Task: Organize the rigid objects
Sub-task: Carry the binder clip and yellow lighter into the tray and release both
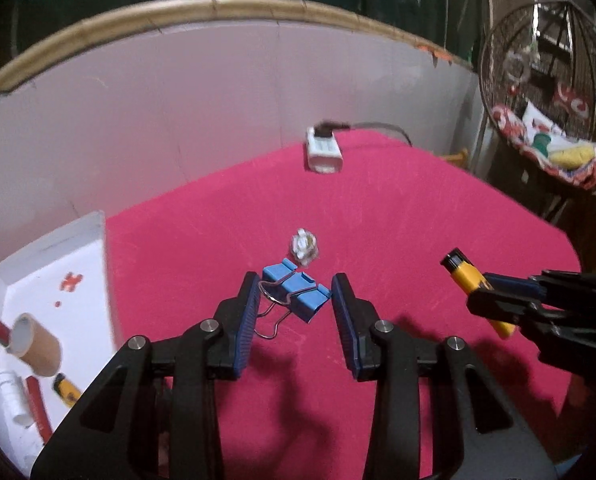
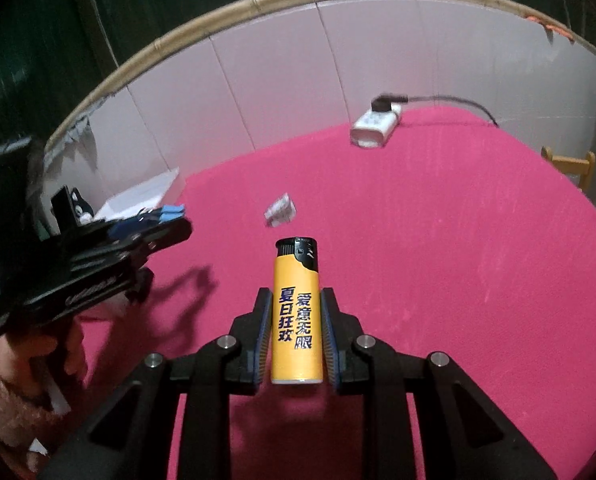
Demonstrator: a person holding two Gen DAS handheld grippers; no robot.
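Nearest the left wrist camera, the left claw (image 1: 292, 300) holds a blue binder clip (image 1: 298, 294) between its blue-padded fingers (image 1: 246, 320), the clip tilted, its wire handles hanging toward 7 o'clock and its body raised above the pink-covered bench (image 1: 397, 208). Just beyond the clip at 12 o'clock lies a small crumpled white object (image 1: 303, 249) on the cloth. At 8 o'clock in this view a white tray (image 1: 58, 256) sits at the bench's edge, holding a cardboard tube (image 1: 38, 346), a second yellow lighter (image 1: 66, 390), red sticks and white pieces. At 3 o'clock the right claw (image 1: 485, 294) comes in from the side, closed on a yellow lighter (image 1: 467, 276) with a black cap. From the right wrist camera, that right claw (image 2: 296, 320) is narrow, its pads pressing both long sides of the yellow lighter (image 2: 296, 312), cap pointing to 12 o'clock, printed characters facing up. A white charger (image 2: 375, 126) with a dark cable rests far off at 1 o'clock near the tiled wall (image 2: 282, 72). At 9 o'clock the left claw (image 2: 170, 222) appears, with a person's hand (image 2: 26, 360) below it.
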